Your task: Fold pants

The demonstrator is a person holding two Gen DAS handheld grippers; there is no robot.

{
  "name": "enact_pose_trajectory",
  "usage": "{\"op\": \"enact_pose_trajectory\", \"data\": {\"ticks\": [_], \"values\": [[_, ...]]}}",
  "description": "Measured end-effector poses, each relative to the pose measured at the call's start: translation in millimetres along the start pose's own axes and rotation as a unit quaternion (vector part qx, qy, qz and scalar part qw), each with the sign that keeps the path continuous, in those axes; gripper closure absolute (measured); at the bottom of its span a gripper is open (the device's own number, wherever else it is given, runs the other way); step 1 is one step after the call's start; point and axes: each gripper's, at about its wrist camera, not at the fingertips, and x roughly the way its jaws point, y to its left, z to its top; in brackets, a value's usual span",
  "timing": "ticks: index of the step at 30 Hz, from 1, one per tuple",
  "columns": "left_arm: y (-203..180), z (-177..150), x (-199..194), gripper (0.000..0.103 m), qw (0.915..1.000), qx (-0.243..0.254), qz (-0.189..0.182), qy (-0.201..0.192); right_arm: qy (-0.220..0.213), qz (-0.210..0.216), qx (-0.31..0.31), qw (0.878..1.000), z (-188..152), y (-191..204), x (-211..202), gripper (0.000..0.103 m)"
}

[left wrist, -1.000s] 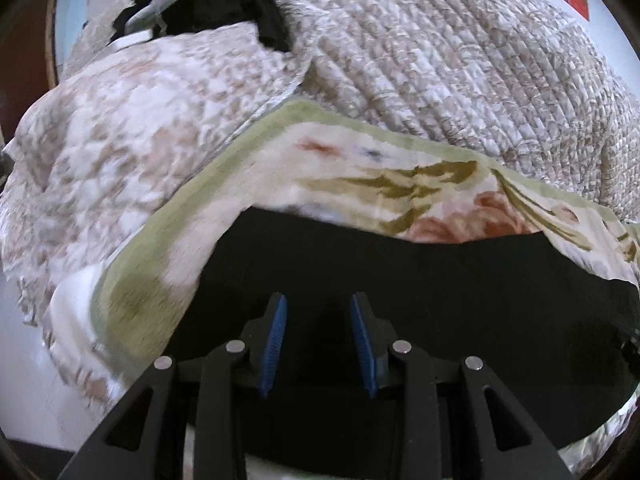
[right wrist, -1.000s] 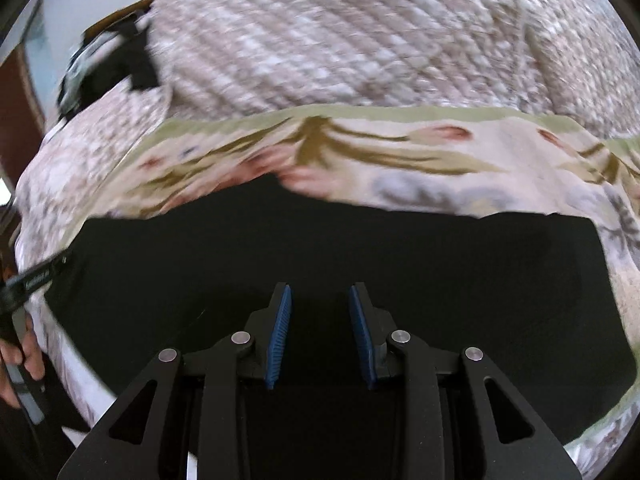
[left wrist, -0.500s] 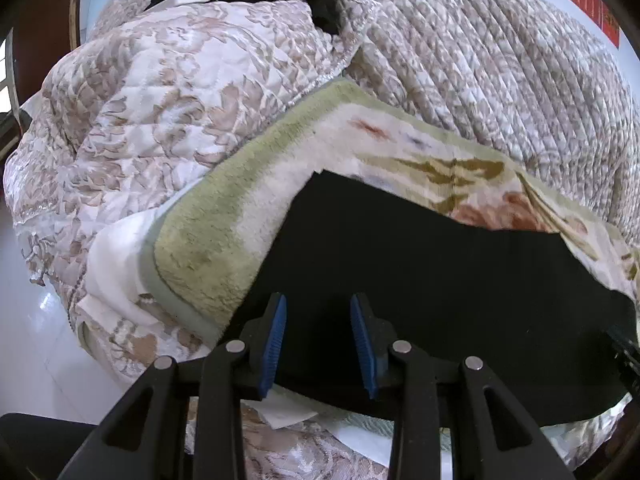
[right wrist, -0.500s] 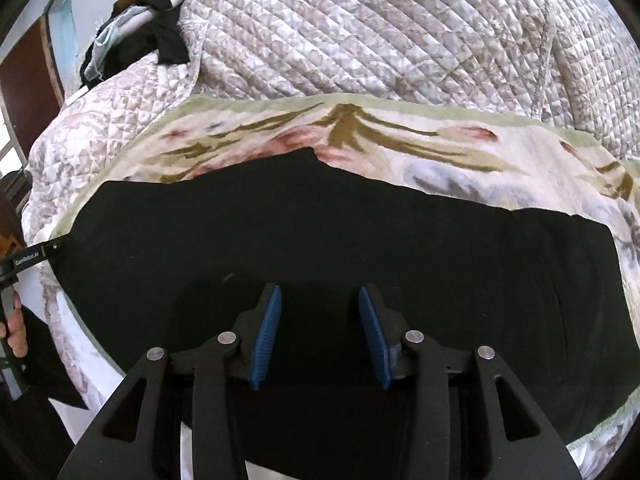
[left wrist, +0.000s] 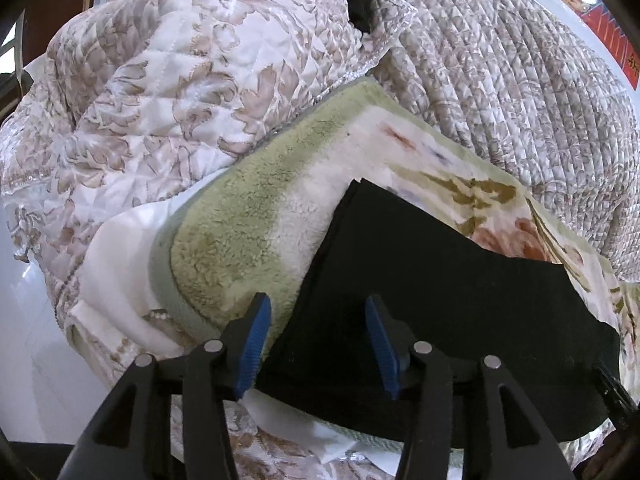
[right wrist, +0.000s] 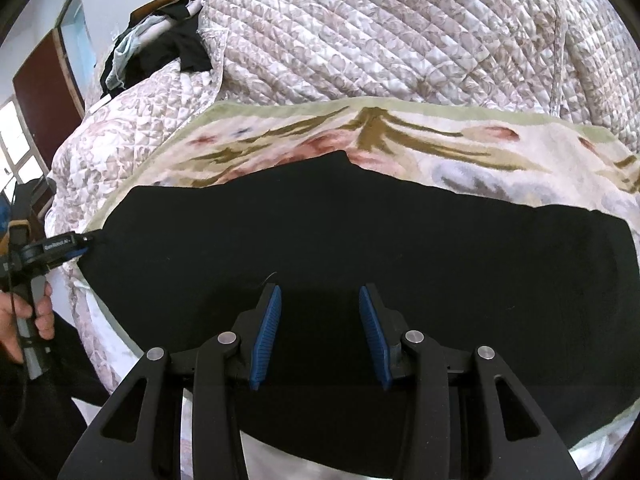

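Observation:
The black pants [left wrist: 440,292] lie flat on a floral green-edged blanket [left wrist: 248,224] on the bed; they also fill the right wrist view [right wrist: 360,240]. My left gripper [left wrist: 318,322] is open and empty, over the pants' left end, one finger over the blanket. My right gripper [right wrist: 319,314] is open and empty, low over the pants' near middle. The left gripper also shows in the right wrist view [right wrist: 80,244], at the pants' left corner.
A quilted floral bedspread [right wrist: 400,40] is bunched behind and left of the blanket. Dark clothes [right wrist: 160,52] lie in a heap at the far left of the bed. A white floor [left wrist: 24,320] lies beyond the bed's left edge.
Both grippers have drawn back from the pants and their jaws have opened wider. The left gripper has shifted left to the pants' end, showing more blanket and bed edge.

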Motion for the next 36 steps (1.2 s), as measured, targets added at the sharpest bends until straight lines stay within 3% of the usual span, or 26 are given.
{"op": "enact_pose_trajectory", "data": {"ticks": [7,12,14,20,29,32,36], "values": [[-7,-8,-6,0.054,0.9998,0.009,-0.015,-0.001,-0.001,0.004,0.001,1.000,-1,-1,0,0.061],[-6,-7,0,0.072,1.0000,0.006,-0.004,0.000,0.000,0.006,0.005,1.000,-1,-2,1,0.062],[-8,-6,2,0.084,0.9999,0.008,-0.011,0.003,0.001,0.008,0.011,1.000,-2,-2,1,0.062],[-12,-2,-2,0.097,0.9996,0.010,-0.025,0.005,-0.002,0.013,0.026,1.000,-2,-7,-1,0.062],[-63,10,-29,0.098,0.9897,0.026,-0.141,0.004,-0.016,0.019,0.055,0.998,2,-22,-9,0.061],[-97,13,-31,0.099,0.9820,0.044,-0.183,0.012,-0.023,0.016,0.068,0.997,3,-28,-15,0.062],[-154,5,-28,0.102,0.9652,0.075,-0.248,0.037,-0.034,0.003,0.085,0.996,4,-43,-23,0.061]]}}
